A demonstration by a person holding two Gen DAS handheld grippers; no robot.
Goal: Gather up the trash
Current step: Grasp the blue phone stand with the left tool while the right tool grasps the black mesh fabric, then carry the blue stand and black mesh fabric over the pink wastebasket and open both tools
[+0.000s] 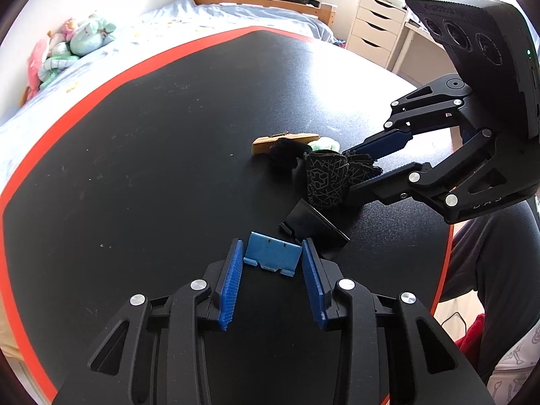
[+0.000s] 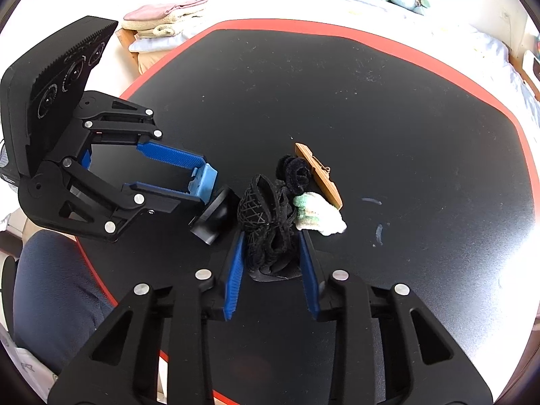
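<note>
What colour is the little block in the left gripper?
Light blue block; clearest in the left wrist view.

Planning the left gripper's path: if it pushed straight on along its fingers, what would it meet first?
The small blue plastic piece between the left gripper fingertips; just beyond it, probably the flat black plastic piece.

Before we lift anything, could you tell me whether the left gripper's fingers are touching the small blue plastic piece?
Touching. The right wrist view shows the left gripper with both fingertips against the blue plastic piece.
</note>
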